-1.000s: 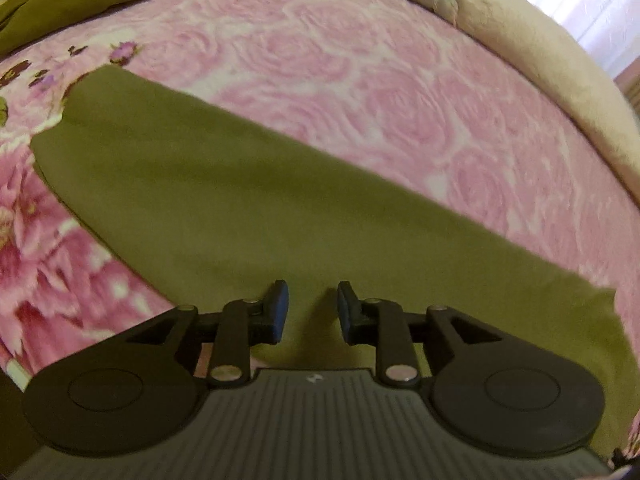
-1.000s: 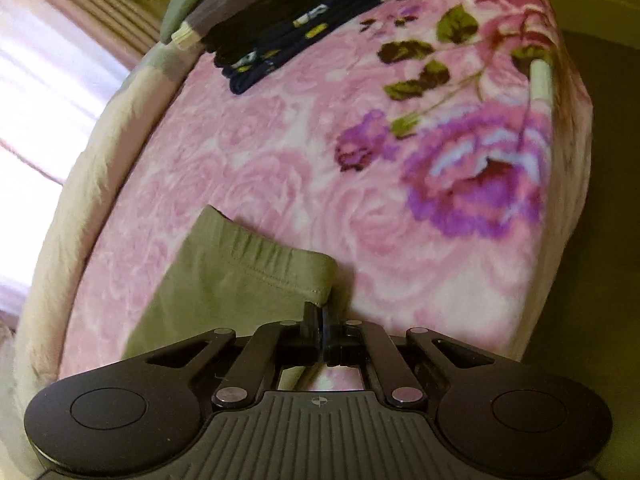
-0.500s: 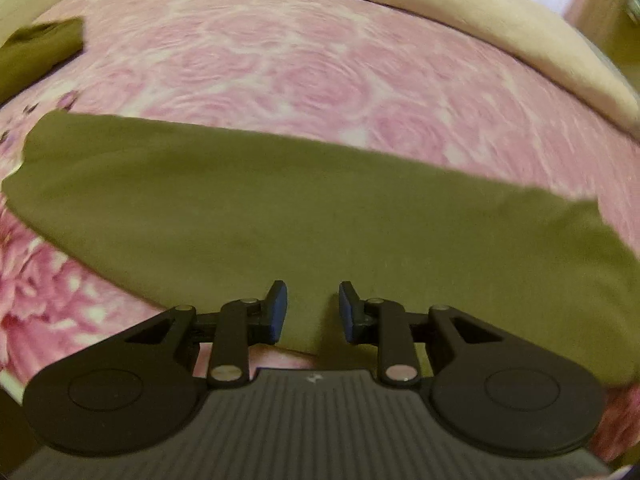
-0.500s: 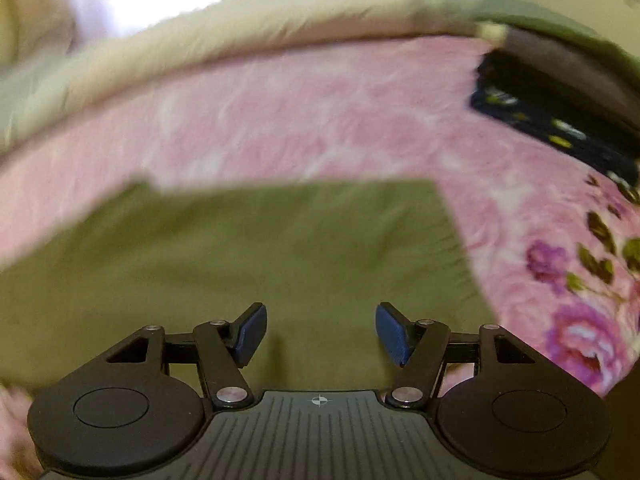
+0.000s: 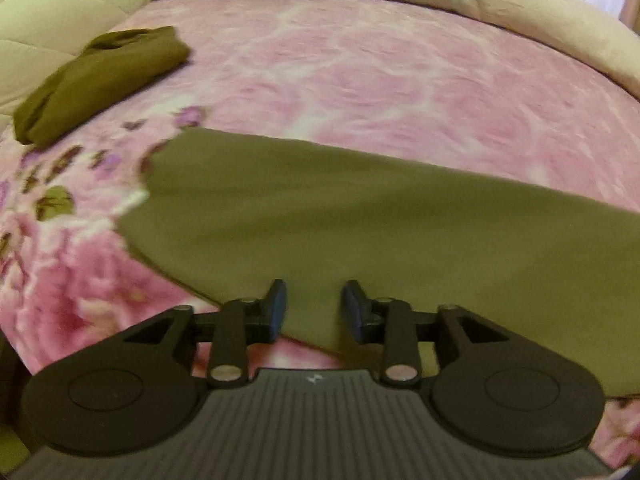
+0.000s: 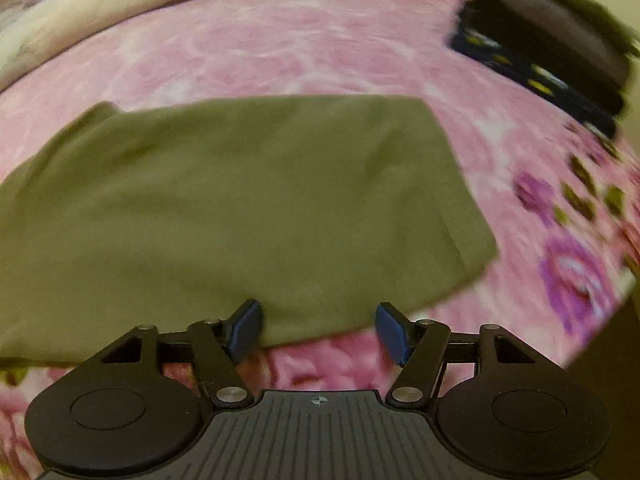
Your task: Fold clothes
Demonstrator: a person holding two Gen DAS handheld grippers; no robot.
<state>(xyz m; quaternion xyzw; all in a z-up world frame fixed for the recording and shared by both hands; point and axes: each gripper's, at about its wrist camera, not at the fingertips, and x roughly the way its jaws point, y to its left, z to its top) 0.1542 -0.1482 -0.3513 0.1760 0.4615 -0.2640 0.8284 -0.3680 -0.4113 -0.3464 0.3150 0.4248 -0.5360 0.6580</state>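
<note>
Pink blanket [image 5: 380,80] is lying under the garment [image 5: 360,220], long axis running sideways; left gripper [image 5: 312,312] is opening, right gripper [image 6: 320,330] is hovering spread, both over its near edge.

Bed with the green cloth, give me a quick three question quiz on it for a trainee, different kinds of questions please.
1. True or false: the green cloth lies spread flat on the pink blanket.
2. In the left wrist view, what lies at the upper left, apart from the flat cloth? A) a folded green garment B) a towel C) a shoe
3. Fill in: the right gripper has ____ pinched between its fingers.

Key: 1 true. 2 A, the folded green garment. 3 nothing; the fingers stand apart above the cloth's near edge.
</note>
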